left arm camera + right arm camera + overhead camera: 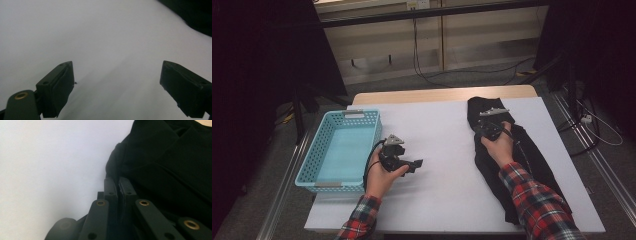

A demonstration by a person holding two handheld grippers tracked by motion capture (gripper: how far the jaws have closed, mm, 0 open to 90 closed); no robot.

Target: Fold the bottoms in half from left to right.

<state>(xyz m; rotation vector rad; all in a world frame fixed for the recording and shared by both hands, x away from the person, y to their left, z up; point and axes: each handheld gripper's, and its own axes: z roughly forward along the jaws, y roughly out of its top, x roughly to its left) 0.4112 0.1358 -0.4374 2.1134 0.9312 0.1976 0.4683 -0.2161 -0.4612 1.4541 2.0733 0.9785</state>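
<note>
Two claws are at work: the right claw is pinched shut at the edge of the black garment, which lies along the right side of the white tabletop. Left claw gapes wide over bare tabletop, beside the blue basket.

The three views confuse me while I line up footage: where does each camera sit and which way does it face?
High view: above the person's side, looking forward and down on the white table; forearms, left gripper, right gripper.
Left gripper view: along open jaws over bare table.
Right gripper view: along shut jaws at the black garment's edge.
Shared: garment, table.
</note>
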